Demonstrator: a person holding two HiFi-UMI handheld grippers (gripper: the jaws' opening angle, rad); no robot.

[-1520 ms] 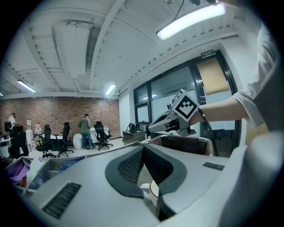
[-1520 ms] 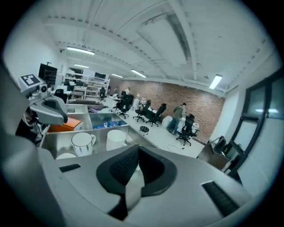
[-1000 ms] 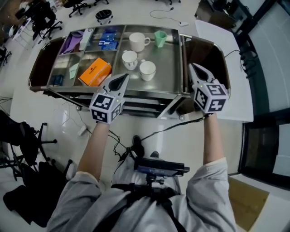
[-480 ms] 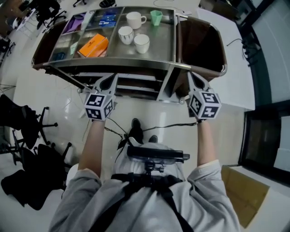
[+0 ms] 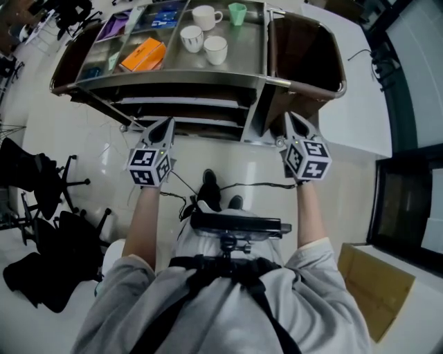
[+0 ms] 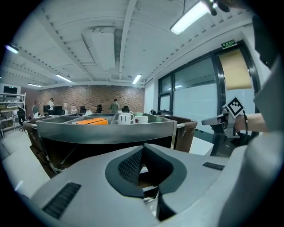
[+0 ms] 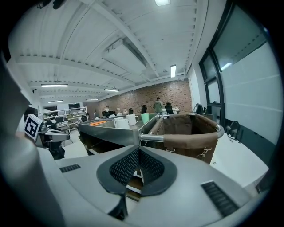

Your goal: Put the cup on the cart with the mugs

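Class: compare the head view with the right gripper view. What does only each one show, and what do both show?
Only the head view shows the person's shoes, the black chairs and the cardboard box on the floor. Only the right gripper view shows the ceiling lights, the brick wall and distant people. Both show the cart, its white mugs, the green cup, the brown bag at its side, the left gripper and the right gripper, its jaws shut on nothing.
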